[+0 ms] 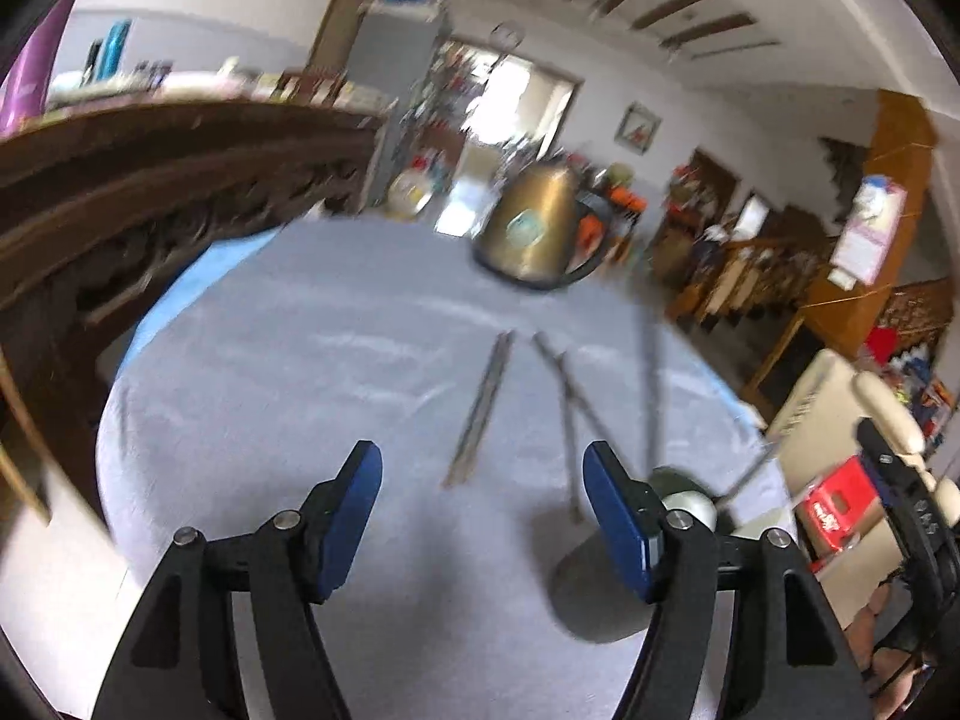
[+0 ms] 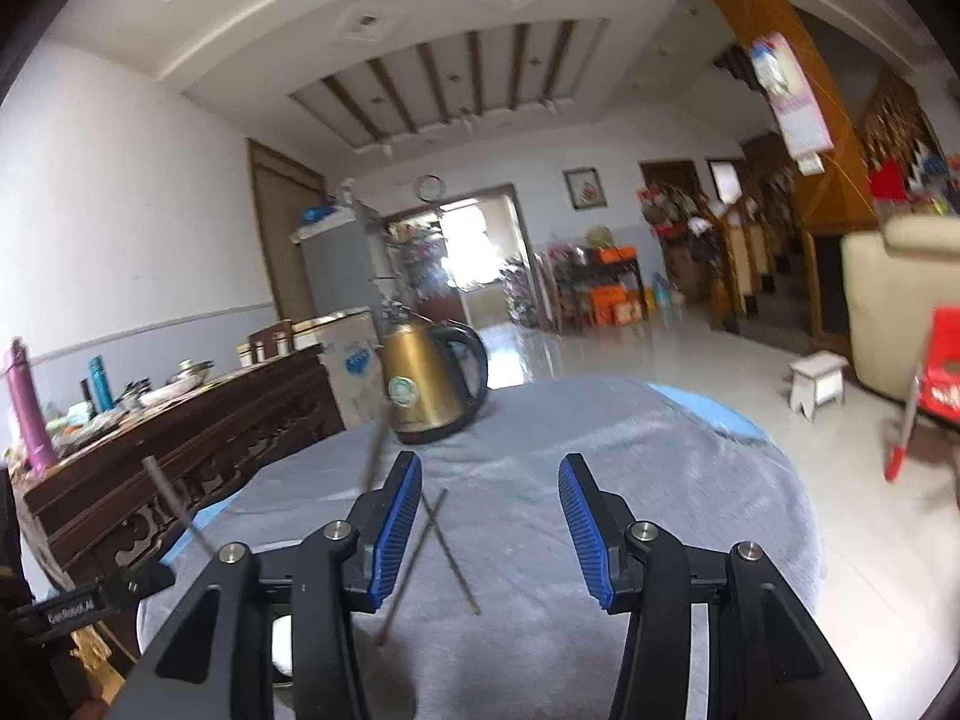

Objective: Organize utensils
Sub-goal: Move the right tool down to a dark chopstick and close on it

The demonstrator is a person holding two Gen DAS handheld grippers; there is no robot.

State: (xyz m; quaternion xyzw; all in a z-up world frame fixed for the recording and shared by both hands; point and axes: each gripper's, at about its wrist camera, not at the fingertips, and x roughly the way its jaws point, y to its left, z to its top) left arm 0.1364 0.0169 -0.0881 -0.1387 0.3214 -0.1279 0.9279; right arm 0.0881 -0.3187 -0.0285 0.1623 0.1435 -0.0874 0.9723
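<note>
Both the left tool (image 1: pixel 483 468) and the right tool (image 2: pixel 489 480) stand open, with nothing between the pads. The chopsticks (image 1: pixel 480 408) lie scattered on the grey-covered counter (image 1: pixel 300 360), in front of a golden kettle (image 1: pixel 531 228).

White walls (image 2: pixel 120 192), glossy tiled floor (image 2: pixel 690 360), carved dark sideboard (image 2: pixel 198 438).

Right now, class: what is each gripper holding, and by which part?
Nothing. The left gripper and right gripper both stand open and empty; the chopsticks lie on the table.
</note>
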